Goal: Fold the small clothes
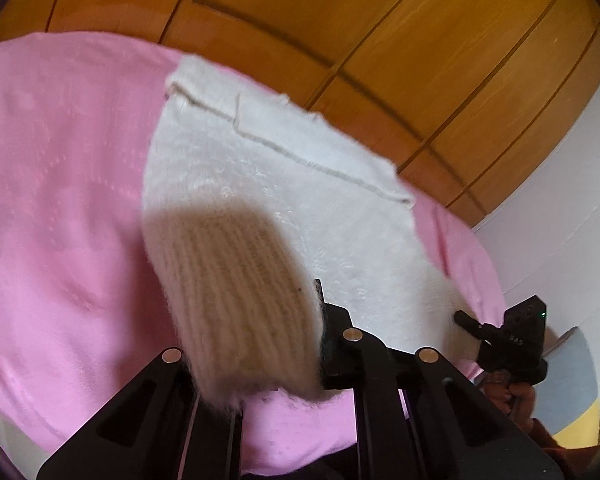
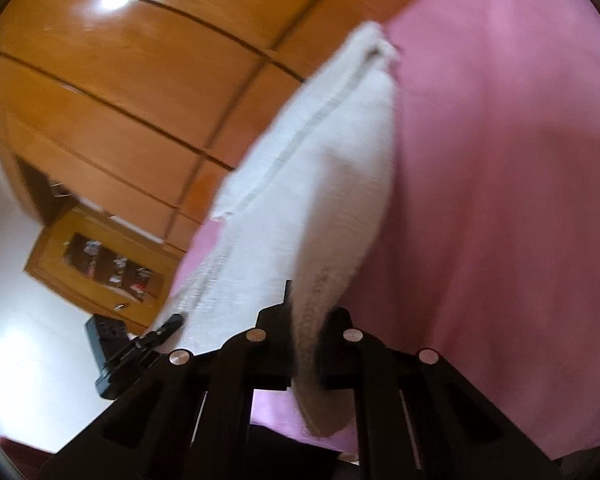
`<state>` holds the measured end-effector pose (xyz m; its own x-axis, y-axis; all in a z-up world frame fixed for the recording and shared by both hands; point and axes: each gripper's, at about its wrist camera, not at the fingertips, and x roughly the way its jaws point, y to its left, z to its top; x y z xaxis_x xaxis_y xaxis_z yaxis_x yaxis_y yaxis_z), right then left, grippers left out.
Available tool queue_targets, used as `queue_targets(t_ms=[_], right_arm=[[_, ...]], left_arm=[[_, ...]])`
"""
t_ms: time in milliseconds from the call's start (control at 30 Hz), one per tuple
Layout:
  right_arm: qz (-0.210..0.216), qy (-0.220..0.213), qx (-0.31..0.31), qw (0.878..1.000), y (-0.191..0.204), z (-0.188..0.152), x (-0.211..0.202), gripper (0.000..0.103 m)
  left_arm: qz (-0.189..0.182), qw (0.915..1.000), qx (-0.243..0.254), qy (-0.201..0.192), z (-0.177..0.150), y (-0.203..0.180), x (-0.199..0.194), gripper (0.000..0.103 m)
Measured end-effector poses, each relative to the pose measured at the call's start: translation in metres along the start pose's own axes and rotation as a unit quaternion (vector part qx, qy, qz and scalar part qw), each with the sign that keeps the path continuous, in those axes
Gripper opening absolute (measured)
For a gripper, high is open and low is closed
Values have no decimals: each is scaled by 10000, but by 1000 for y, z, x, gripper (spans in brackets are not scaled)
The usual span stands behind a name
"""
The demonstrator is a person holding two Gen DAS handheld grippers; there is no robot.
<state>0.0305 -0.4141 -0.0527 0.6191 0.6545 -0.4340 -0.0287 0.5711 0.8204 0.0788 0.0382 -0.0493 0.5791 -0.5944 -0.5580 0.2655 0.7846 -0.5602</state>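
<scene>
A small white knitted garment (image 1: 268, 184) lies on a pink sheet (image 1: 60, 184). Its near edge is lifted off the sheet. My left gripper (image 1: 260, 344) is shut on one near corner of it, and the ribbed knit hangs over the fingers. The left finger is hidden by the cloth. My right gripper (image 2: 306, 332) is shut on the other near corner of the garment (image 2: 320, 168), which stretches away from it. The right gripper also shows in the left wrist view (image 1: 466, 320), at the garment's right edge. The left gripper shows in the right wrist view (image 2: 172, 324).
The pink sheet (image 2: 500, 160) covers the whole work surface. Wooden wardrobe doors (image 1: 340, 20) stand behind it. A white wall (image 1: 572, 200) is to the right. A wooden cabinet (image 2: 96, 264) with small items stands at the left in the right wrist view.
</scene>
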Motion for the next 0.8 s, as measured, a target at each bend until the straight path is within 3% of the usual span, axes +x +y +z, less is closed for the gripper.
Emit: queue_targets(t_ms=[233,433,633,800], right_arm=[[894,-437,-37,9950,19,11,-21,6],[1406,-805,-161,9867,28,19,-48,6],[1659,-808,-846,9792,57,14,-74,6],[2220,-813,-865,9678,57,-5,-100,6]], left_arm=[[-474,9984,-102,-274,4,-6,-31,7],[-826,9958,-71,-381,4,-17,-49,7],[-1335,9888,15,-670,-1,-27,-76,7],[-1811,9805,4,-760,-9,-33,-95,7]])
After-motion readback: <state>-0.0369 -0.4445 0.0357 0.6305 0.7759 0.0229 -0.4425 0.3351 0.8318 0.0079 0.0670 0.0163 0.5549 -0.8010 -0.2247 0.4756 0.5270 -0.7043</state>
